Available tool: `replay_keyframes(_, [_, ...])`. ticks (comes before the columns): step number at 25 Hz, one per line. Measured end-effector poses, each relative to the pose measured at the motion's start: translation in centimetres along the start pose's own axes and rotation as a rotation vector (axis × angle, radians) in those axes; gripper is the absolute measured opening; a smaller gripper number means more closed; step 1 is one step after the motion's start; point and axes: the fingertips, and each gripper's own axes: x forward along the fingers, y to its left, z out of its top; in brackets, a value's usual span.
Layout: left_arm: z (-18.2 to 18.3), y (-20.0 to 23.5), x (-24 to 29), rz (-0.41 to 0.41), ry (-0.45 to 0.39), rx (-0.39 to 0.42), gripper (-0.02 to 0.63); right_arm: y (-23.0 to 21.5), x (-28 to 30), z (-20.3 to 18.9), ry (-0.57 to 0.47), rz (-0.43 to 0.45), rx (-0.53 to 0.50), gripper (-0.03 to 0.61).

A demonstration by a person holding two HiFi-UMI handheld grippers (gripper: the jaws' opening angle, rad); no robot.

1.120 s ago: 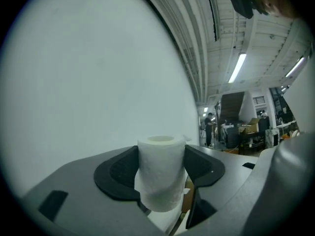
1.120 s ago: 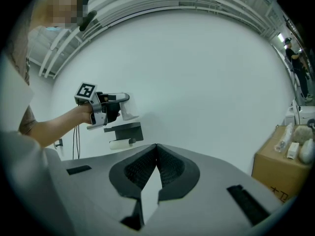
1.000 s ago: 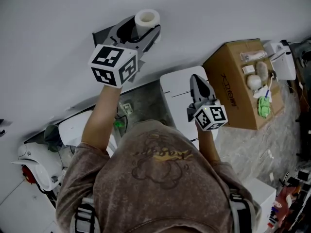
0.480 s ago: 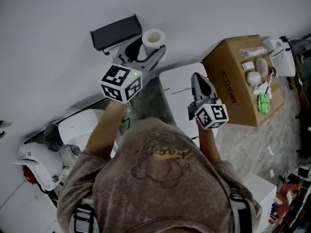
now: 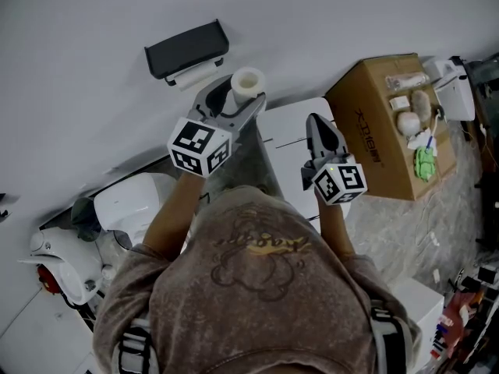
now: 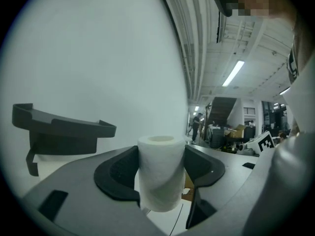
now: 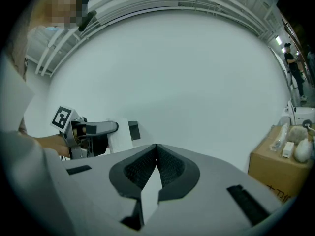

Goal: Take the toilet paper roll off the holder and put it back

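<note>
Roll (image 5: 248, 81) clamped in left tongs (image 6: 161, 168), just off holder (image 5: 185, 47); right tongs (image 7: 156, 156) clenched empty. Soft paper may slip when rehung.

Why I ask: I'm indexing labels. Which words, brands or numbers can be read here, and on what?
Cardboard box: dark print on its side, too blurred to read.
Shirt: cursive print on the back, not legible.
Marker cubes: square patterns only, no letters.

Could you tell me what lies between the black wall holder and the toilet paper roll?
Only bare white wall, in the head view, separates the black plastic holder from the white toilet paper roll in the left hand-held gripper.
</note>
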Motion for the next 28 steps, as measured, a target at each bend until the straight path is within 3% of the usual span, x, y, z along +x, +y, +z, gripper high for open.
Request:
replay_keyframes(13, [-2.2, -0.5, -1.0, 0.008, 0.012, -0.011, 0.296, 0.2, 0.2, -0.1, -0.003, -0.002, 0.004, -0.002])
replay_keyframes(28, [-1.2, -0.3, -1.3, 0.007, 0.003, 0.003, 0.296, 0.6, 0.3, -0.2, -0.005, 0.003, 0.007, -0.002])
